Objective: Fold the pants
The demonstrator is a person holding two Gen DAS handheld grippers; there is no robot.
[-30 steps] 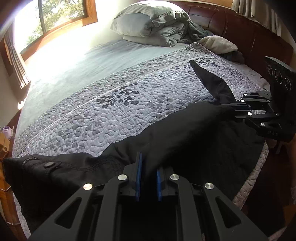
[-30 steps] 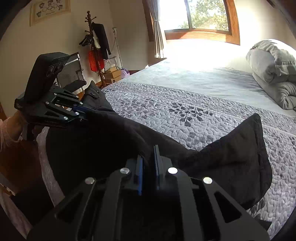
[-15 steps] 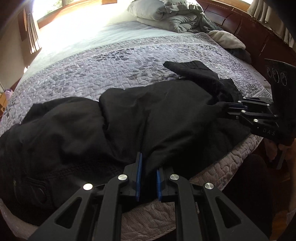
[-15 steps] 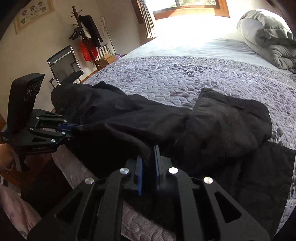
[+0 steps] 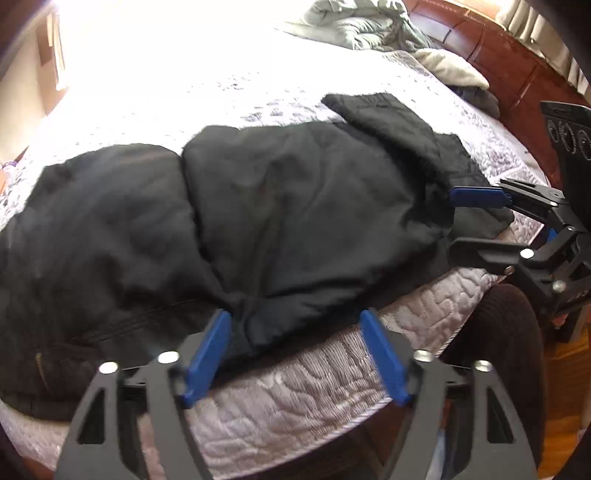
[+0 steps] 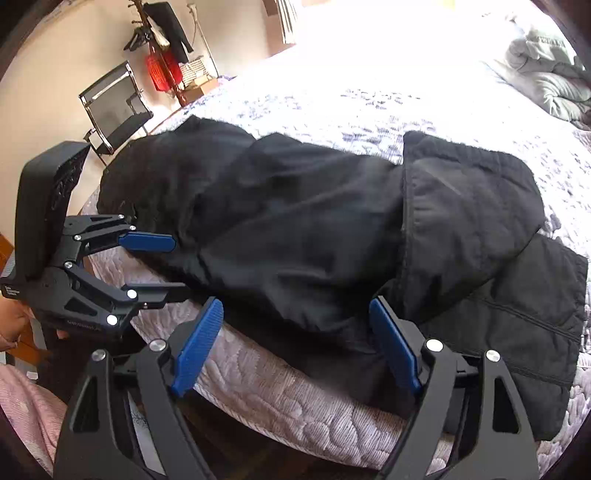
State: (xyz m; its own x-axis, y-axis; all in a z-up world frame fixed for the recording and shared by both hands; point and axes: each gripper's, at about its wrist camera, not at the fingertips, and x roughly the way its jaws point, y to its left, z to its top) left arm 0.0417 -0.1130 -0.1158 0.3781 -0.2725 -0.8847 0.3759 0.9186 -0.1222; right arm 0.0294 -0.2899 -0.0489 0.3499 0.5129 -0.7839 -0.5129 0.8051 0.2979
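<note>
Black pants (image 5: 295, 206) lying folded over along the near edge of the bed (image 5: 303, 391), one dark layer doubled onto another, thick and slightly puffy, creased through the middle. Waistband end with a zip to the left in the left wrist view; leg ends stacked unevenly to the right, one cuff jutting toward the far side. In the right wrist view, lower leg panel spread flat on the quilt at the right, its seam showing, with the upper layer overlapping it.

Left tongs (image 5: 295, 350) standing wide apart, having just been opening, blue pads clear of the cloth, only a fold of the near hem lying between them. Right tongs (image 6: 295, 343) likewise spread wide, just opened, near hem between the pads but not pinched.

Grey quilted bedspread (image 6: 369, 110) under everything, washed out by strong light toward the far side. Rumpled grey duvet (image 5: 354, 26) at the far end, wooden headboard (image 5: 517, 74) behind. Black chair (image 6: 114, 110) and coat stand (image 6: 162, 44) by the wall on the left. Pink sleeve (image 6: 26, 413) at the lower left corner.
</note>
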